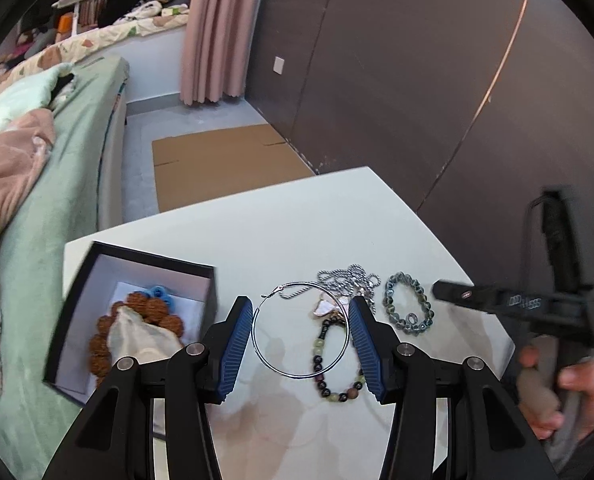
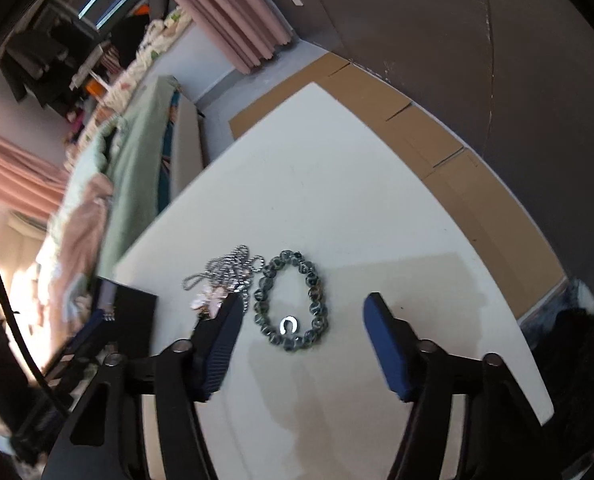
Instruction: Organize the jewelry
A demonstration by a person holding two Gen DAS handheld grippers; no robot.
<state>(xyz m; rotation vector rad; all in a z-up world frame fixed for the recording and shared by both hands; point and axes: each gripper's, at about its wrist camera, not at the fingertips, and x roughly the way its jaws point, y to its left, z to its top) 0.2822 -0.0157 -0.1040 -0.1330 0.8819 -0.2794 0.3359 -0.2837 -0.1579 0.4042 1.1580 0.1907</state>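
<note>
The left gripper [image 1: 300,334] is held over the white table [image 1: 297,220] with its blue-padded jaws spread and nothing between them. Seen between the jaws, flat on the table, are a thin wire hoop [image 1: 299,329] and a bracelet of dark and pale green beads [image 1: 339,360]; the two overlap. Just left of the gripper, a black box [image 1: 137,312] with a white lining stands at the table's left edge; brown beads [image 1: 137,320], a cream pouch [image 1: 141,338] and a small blue piece [image 1: 161,294] are seen inside it.

The right gripper [image 2: 303,346] is likewise released, its jaws wide apart and empty. Ahead of them a grey beaded bracelet [image 2: 293,300] with a silver ring lies on the table, touching a silver chain [image 2: 229,270] bunched just to its left. A pale pink pendant [image 2: 209,300] lies at the chain's near end, beside the left fingertip.

White lettering is printed on the right gripper's body in the left view, but it cannot be read.

Beyond the table, flattened cardboard [image 1: 217,168] is laid on the floor, a bed [image 1: 57,152] stands to the left, and pink curtains [image 1: 217,28] hang at the far wall.
</note>
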